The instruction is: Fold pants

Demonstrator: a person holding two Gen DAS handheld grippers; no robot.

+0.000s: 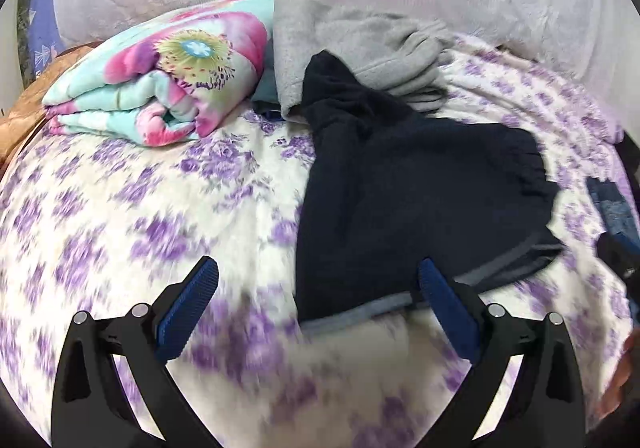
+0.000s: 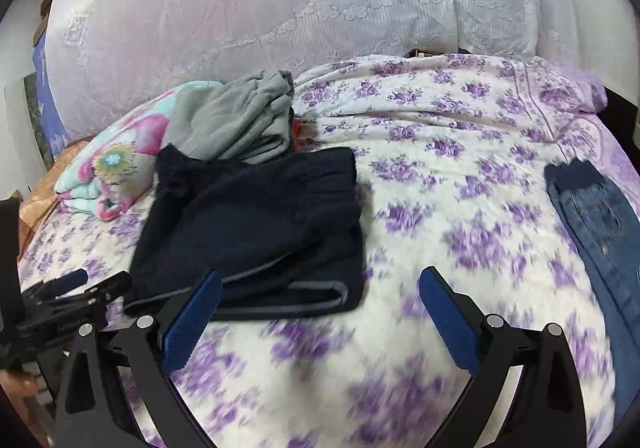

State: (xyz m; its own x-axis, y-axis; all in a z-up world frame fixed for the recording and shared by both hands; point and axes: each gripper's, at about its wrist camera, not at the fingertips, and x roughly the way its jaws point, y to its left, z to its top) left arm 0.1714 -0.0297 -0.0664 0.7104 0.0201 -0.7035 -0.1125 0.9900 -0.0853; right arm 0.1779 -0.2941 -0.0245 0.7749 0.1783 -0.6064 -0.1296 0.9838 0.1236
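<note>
Folded dark pants (image 1: 416,184) laid on a purple-flowered bedsheet (image 1: 160,208)

The left gripper (image 1: 318,288) is held spread wide above the sheet, its right finger seen over the pants' grey-trimmed hem. A grey garment (image 1: 360,44) and a floral blanket (image 1: 160,76) are piled behind.

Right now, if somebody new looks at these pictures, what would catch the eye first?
First the dark navy pants, folded on the purple-flowered bedsheet, just beyond both open tongs: left, right. Behind them lie grey pants and a bright floral blanket at the left. Blue jeans lie apart at the right edge.
</note>
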